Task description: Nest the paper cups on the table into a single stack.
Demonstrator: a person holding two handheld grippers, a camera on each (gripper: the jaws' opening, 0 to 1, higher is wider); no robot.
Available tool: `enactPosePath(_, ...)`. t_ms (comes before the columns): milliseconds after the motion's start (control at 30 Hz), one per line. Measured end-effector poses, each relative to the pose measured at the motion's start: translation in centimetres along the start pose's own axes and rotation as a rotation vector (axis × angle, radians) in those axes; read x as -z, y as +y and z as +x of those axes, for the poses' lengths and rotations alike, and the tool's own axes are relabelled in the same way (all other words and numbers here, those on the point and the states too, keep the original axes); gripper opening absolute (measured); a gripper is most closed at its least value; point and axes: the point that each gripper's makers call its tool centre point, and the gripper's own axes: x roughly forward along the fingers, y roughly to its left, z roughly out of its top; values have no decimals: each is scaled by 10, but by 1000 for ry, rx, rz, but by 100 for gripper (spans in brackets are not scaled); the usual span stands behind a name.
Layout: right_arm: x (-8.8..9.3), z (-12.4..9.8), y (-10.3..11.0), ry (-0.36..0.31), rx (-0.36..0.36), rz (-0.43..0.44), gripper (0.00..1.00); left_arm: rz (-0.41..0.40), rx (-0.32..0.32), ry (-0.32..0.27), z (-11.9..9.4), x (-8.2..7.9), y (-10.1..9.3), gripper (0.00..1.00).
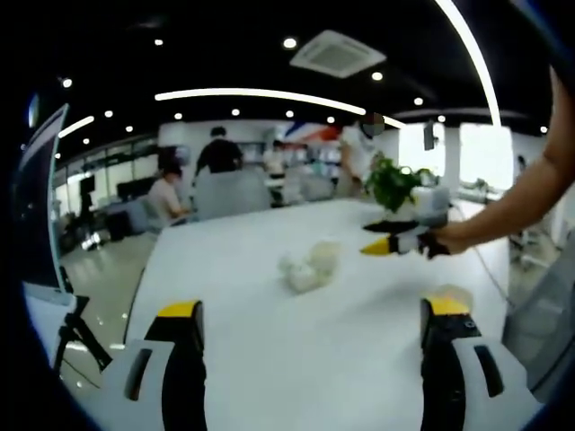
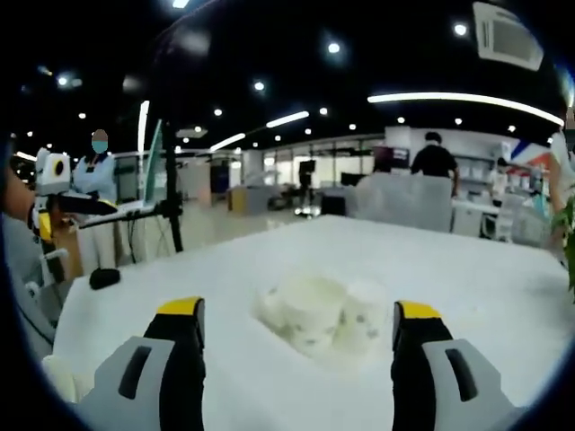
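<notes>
Paper cups (image 2: pixel 325 321) between parted fingers (image 2: pixel 182 310) — white table (image 2: pixel 467 269)

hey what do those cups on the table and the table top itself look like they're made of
Cups: most likely thin paper, matte white with faint printed specks; too blurred to be sure. Table: a smooth white top, perhaps laminate, with a soft sheen; the exact material is unclear.

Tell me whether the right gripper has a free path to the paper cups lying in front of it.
Probably yes. The right gripper is open, its jaws straddling the paper cups on the white table, with nothing between them.
</notes>
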Motion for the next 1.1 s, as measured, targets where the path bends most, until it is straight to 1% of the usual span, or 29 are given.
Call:
enactPosePath(133, 2, 13, -4, -1, 11, 15, 78, 14, 0, 1, 3, -2, 2, 98)
enactPosePath(200, 4, 19, -3, 3, 18, 8, 76, 10, -4, -1, 3, -3, 4, 98)
enactPosePath(300, 13, 28, -6, 20, 30, -31, 66, 12, -7, 3, 5, -3, 7, 98)
enactPosePath(333, 14, 32, -5, 15, 28, -37, 65, 12, -8, 7, 6, -2, 9, 98)
enactPosePath(467, 22, 43, -4, 24, 27, -32, 62, 12, -17, 16, 8, 0, 14, 97)
enactPosePath(533, 32, 47, -7, 36, 40, -7, 61, 9, -23, 17, 9, 0, 16, 97)
enactPosePath(633, 39, 51, -9, 39, 51, 14, 58, 2, -22, 18, 11, 1, 16, 96)
enactPosePath(733, 45, 56, -6, 44, 41, 16, 55, -1, -16, 31, 12, 6, 14, 96)
enactPosePath(800, 51, 61, -7, 65, 44, 22, 52, -4, -15, 37, 12, 9, 14, 95)
enactPosePath(900, 49, 67, -10, 49, 55, 40, 47, -2, -12, 49, 12, 15, 12, 94)
enactPosePath(933, 50, 68, -10, 48, 57, 44, 46, -6, -13, 62, 11, 20, 12, 94)
enactPosePath(1033, 52, 74, -11, 51, 62, 54, 46, -19, -7, 78, 8, 28, 8, 94)
enactPosePath(1100, 50, 75, -10, 46, 65, 57, 46, -16, -1, 93, 7, 32, 6, 94)
